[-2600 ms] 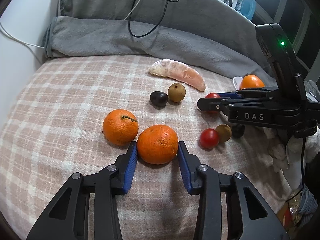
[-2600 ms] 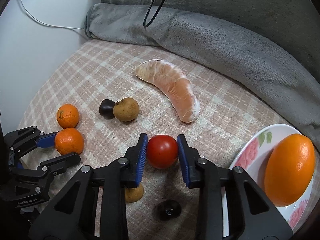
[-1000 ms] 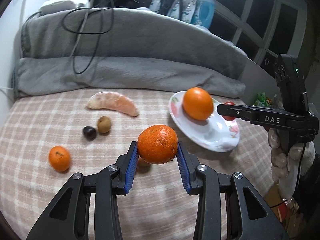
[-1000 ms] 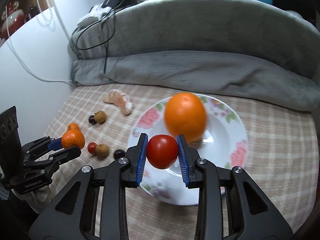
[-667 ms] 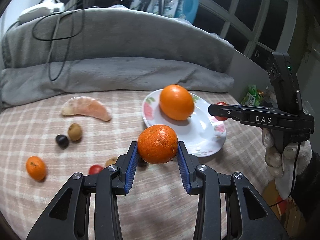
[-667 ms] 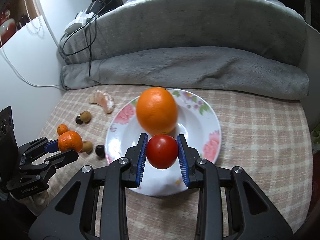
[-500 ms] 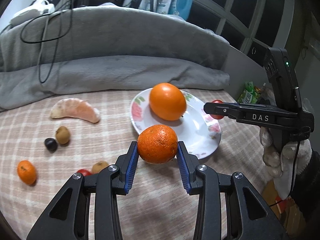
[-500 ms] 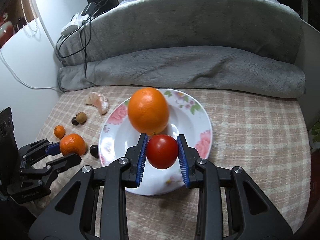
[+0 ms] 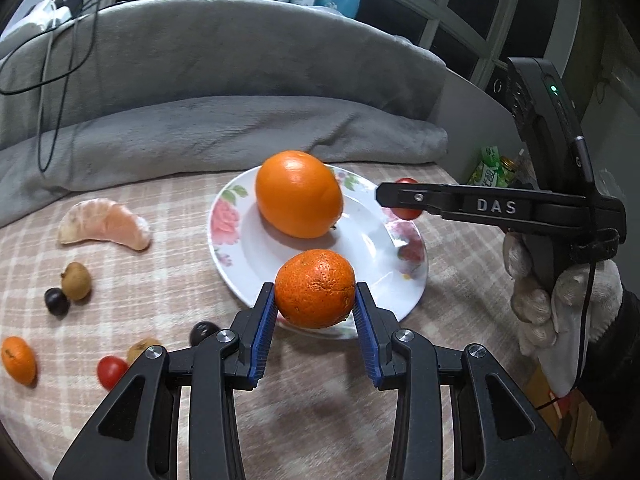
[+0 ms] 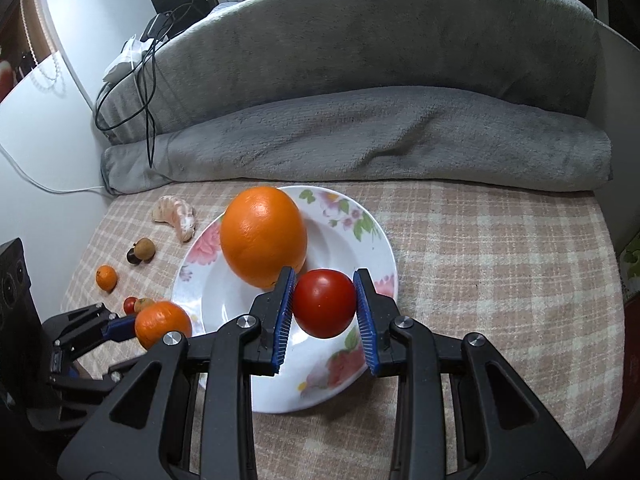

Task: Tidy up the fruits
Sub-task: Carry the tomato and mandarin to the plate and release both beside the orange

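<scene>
Two fruits in the air, both heading for the plate (image 9: pixel 224 236). Left wrist view: your left gripper (image 9: pixel 315 322) is clamped on a mandarin (image 9: pixel 315 288), held at the plate's near rim. Count: one big orange (image 9: pixel 299 193) on the plate; on the bed (image 9: pixel 160 280), one peeled segment (image 9: pixel 105 224), one small mandarin (image 9: pixel 18 360), one cherry tomato (image 9: pixel 112 371), two brown longans, two dark berries. Right wrist view: your right gripper (image 10: pixel 325 313) is clamped on a tomato (image 10: pixel 325 303), hanging above the plate beside the big orange. Step looks like placement. Next, lower each fruit into bare plate, then spread the jaws; avoid bumping the orange, it could roll.
</scene>
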